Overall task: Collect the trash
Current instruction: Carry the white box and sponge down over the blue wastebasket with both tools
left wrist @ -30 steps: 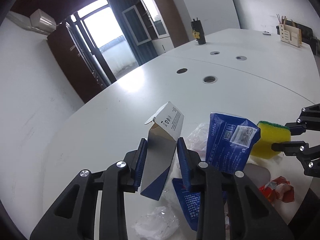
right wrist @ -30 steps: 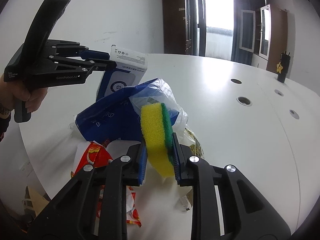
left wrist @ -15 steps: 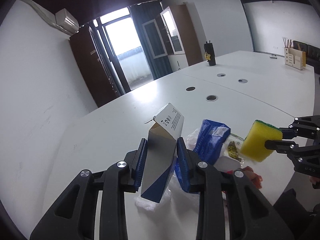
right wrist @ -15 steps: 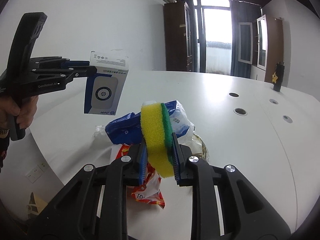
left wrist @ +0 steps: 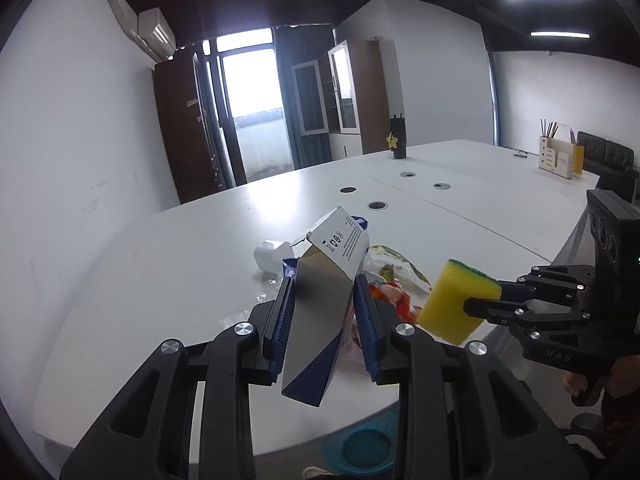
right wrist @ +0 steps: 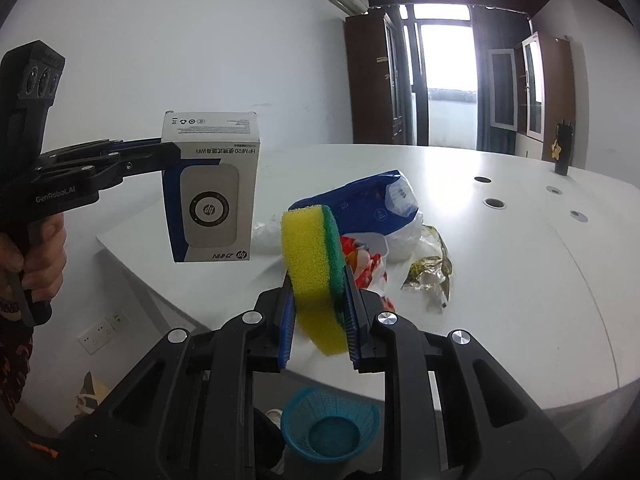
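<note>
Yellow sponge [right wrist: 314,276] clamped between right gripper [right wrist: 319,312] jaws

I see a long white table [left wrist: 192,264] with round cable ports [left wrist: 377,205] set into its top. At its far end stands a black tumbler [left wrist: 397,138] with a yellow star charm — upright, alone. Off to the right end I make out a wooden organiser [left wrist: 559,157] holding thin sticks, and a dark sofa [left wrist: 608,160] just behind it. Beyond the table: a bright glass door [right wrist: 450,76], brown cabinets [left wrist: 180,128] beside it, and an air conditioner [left wrist: 157,34] high on the wall. A wall socket [right wrist: 99,331] sits low down.
</note>
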Available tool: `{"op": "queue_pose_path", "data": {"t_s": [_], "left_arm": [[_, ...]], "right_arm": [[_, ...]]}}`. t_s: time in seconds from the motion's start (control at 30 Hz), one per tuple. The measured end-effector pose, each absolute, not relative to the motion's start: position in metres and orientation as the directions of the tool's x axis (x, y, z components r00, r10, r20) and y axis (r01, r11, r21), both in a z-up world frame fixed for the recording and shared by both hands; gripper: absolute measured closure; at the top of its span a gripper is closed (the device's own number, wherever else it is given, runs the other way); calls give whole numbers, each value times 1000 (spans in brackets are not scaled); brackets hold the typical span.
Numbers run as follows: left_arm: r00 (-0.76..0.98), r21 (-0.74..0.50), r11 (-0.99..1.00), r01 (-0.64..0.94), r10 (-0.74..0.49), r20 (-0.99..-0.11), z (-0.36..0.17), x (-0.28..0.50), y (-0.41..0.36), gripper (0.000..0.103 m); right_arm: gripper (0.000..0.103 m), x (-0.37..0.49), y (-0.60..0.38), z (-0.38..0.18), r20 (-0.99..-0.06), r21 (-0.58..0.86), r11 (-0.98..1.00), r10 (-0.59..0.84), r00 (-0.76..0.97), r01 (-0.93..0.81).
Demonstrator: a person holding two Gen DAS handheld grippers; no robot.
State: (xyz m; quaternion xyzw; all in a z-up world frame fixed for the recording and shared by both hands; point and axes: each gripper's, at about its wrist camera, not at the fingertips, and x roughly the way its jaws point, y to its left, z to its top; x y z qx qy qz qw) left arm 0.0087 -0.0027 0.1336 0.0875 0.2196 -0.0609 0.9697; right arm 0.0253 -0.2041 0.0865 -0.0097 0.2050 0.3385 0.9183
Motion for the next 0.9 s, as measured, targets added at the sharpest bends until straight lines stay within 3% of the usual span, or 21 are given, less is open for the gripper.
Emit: {"op": "queue_pose_path", "data": {"t_s": [0.1,0.37,0.9], "left_arm": [[895,105,980,166,-105,-434,123,-19,-7,74],[869,0,982,187,-165,-467,80,-61,-11,74],[737,-60,986,154,-155,-658,-45,-34,-9,74]], "right_arm": [[83,2,-214,82,-384,178,732,667,638,-658],[83,-50,-227,53,-451,135,754,625,637,-643],[83,-11,-188,-63,-634,233,749,600,487,-620]]}}
